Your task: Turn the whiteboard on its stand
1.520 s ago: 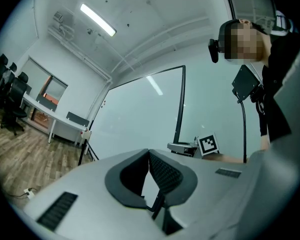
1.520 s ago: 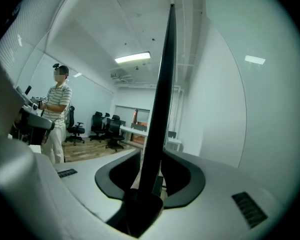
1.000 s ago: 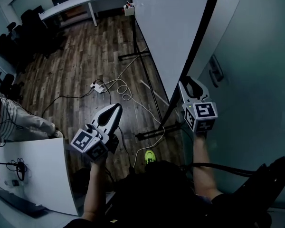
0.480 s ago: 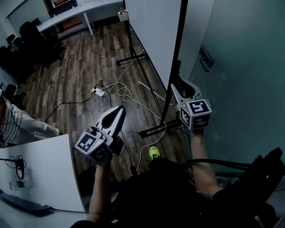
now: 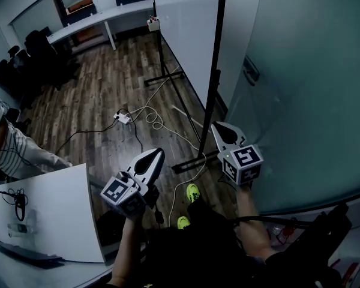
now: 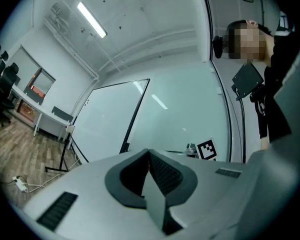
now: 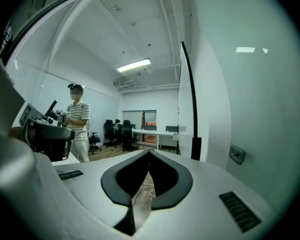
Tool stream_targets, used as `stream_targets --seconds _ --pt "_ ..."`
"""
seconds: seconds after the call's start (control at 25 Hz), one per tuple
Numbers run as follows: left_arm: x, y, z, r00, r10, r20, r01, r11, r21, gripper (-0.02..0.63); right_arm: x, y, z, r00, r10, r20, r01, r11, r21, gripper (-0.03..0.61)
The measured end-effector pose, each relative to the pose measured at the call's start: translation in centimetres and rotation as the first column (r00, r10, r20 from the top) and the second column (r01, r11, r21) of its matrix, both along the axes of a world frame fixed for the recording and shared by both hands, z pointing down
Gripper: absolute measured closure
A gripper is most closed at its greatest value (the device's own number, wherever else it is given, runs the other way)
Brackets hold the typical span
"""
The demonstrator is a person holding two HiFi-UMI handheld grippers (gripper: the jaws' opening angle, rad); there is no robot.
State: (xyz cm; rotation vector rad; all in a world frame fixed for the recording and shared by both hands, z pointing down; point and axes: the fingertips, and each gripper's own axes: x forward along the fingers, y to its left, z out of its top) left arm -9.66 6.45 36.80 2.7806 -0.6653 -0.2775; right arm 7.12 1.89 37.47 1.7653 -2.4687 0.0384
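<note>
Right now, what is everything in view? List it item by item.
whiteboard: one, white, black frame, upright on black stand, centre
power strip: one, white, on the wooden floor with cables
office chairs: several, black, far left
long desk: one, white, along the far wall
table: one, white, lower left
bystander: one, striped shirt, left edge
wall: one, pale teal, right side
shoes: two, yellow-green, below the claws
left claw: one, grey-white, shut, empty
right claw: one, grey-white, jaws just been closing, now together, nothing between, near the whiteboard's edge
</note>
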Motion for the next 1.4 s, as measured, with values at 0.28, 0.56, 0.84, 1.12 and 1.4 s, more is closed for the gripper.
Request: stream_targets --seconds 0.28,0.56,0.84,1.12,1.4 --pt "0.7 3.3 1.5 0.999 0.032 0.013 -0.031 0.999 -0.020 0.620 -4.2 4.2 1.8 0.986 -0.168 0.010 0.168 0.985 -0.031 0.563" --pt "0.3 3.3 1.8 1.000 -0.004 -0.005 0.004 1.000 -0.011 0.620 -7.5 5.2 1.9 0.955 -0.274 0.112 0.279 0.960 -0.031 0.563" --pt "0.5 3.0 2.5 1.000 -0.001 -0.005 0.001 1.000 -0.025 0.620 -8.6 4.8 2.1 0.950 -0.311 0.031 0.312 0.949 -0.050 0.567" --pt "0.6 1.9 1.9 1.000 0.003 -0.004 -0.003 1.000 -0.005 0.620 -8.7 3.8 1.4 0.949 -0.313 0.027 0.314 0.949 -0.029 0.568" --pt "1.0 1.5 1.3 0.999 0.032 -0.006 -0.032 0.999 0.005 0.620 -8.8 3.5 0.5 0.952 -0.306 0.020 0.306 0.952 -0.016 0.568"
